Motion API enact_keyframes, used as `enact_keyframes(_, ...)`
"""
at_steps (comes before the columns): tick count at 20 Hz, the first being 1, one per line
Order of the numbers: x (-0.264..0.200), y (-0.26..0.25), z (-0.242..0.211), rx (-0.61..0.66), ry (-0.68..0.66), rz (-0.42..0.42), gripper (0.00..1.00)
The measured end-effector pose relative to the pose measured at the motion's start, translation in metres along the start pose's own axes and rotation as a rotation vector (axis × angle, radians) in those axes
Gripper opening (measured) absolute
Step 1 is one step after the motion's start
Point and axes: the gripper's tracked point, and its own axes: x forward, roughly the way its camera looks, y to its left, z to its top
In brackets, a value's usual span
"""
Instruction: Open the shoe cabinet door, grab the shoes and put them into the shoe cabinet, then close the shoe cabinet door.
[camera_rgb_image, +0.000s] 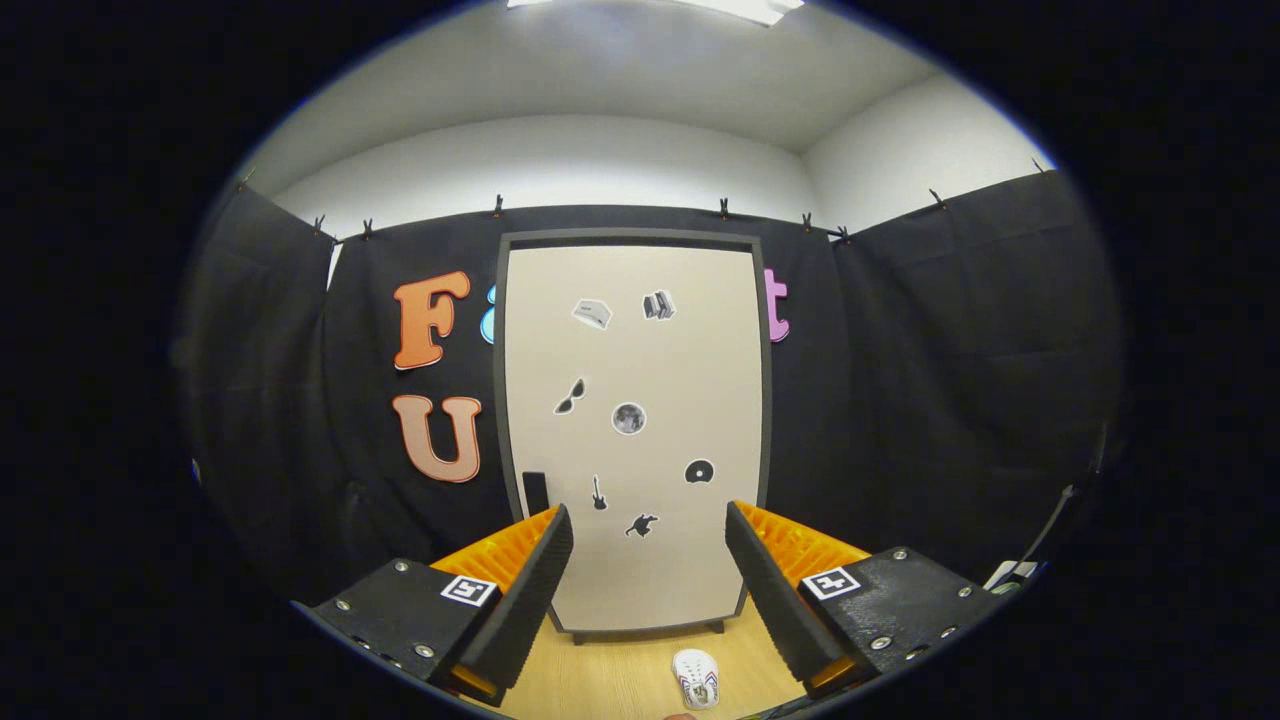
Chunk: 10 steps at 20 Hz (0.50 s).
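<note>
The shoe cabinet (632, 430) stands upright against the booth wall straight ahead, its pale door shut and dotted with small stickers. A dark handle (535, 491) sits at the door's lower left edge, just beyond my left finger. A small white shoe (696, 679) lies on the wooden floor below, between my fingers and close to me. My gripper (648, 535) is open, fingers spread wide with nothing between them, held some way back from the door.
Black cloth walls close in the booth on both sides of the cabinet. Wooden floor (620, 670) stretches from the cabinet's feet toward me. A pale object (1010, 573) lies low at the far right by the cloth.
</note>
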Motion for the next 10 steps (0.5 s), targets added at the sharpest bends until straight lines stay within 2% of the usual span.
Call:
enact_keyframes(4, -0.006, 0.013, 0.003, -0.038, -0.013, 0.028, 0.96)
enact_keyframes(10, -0.013, 0.014, 0.011, -0.018, -0.035, 0.022, 0.95)
